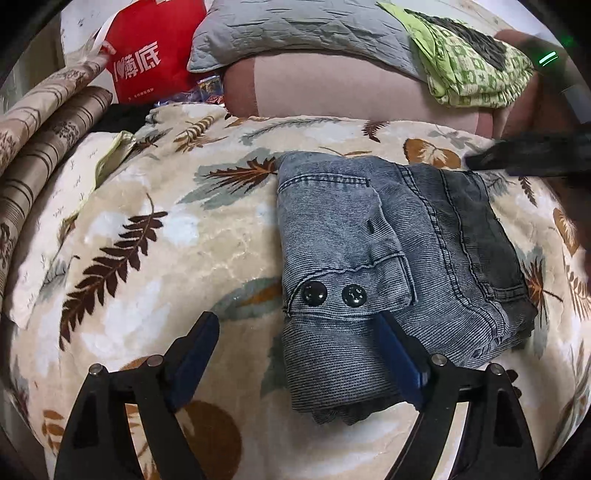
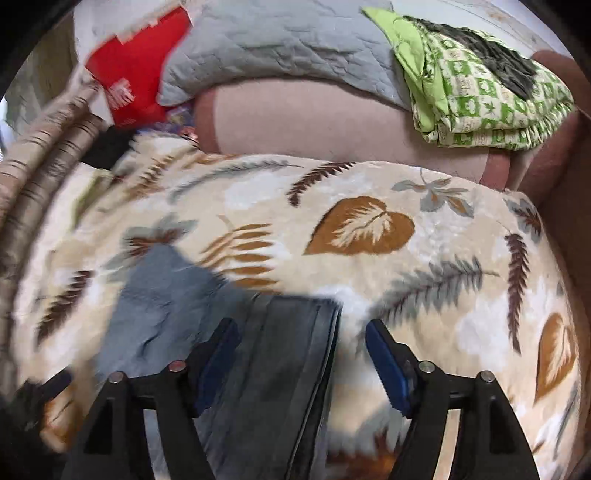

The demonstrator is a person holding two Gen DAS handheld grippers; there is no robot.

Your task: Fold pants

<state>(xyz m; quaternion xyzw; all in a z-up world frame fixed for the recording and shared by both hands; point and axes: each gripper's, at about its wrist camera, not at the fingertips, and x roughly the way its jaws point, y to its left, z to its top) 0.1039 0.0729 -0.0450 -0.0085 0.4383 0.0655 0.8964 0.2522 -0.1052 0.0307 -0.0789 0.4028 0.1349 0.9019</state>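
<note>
The grey-blue denim pants (image 1: 388,258) lie folded into a compact bundle on the leaf-patterned blanket (image 1: 147,240), waistband with two black buttons toward me. My left gripper (image 1: 295,332) is open at the bundle's near left corner, its right finger resting over the denim, holding nothing. My right gripper (image 2: 299,343) is open just above the pants (image 2: 280,369), whose dark folded edge shows blurred between its fingers. The right gripper also shows in the left wrist view (image 1: 524,155) as a dark blurred shape at the bundle's far right corner.
A grey quilted pillow (image 1: 295,29), a red bag (image 1: 147,51) and a green patterned cloth (image 1: 469,70) lie at the back on a pink cushion (image 1: 332,92). A striped brown fabric roll (image 1: 40,155) lies at the left.
</note>
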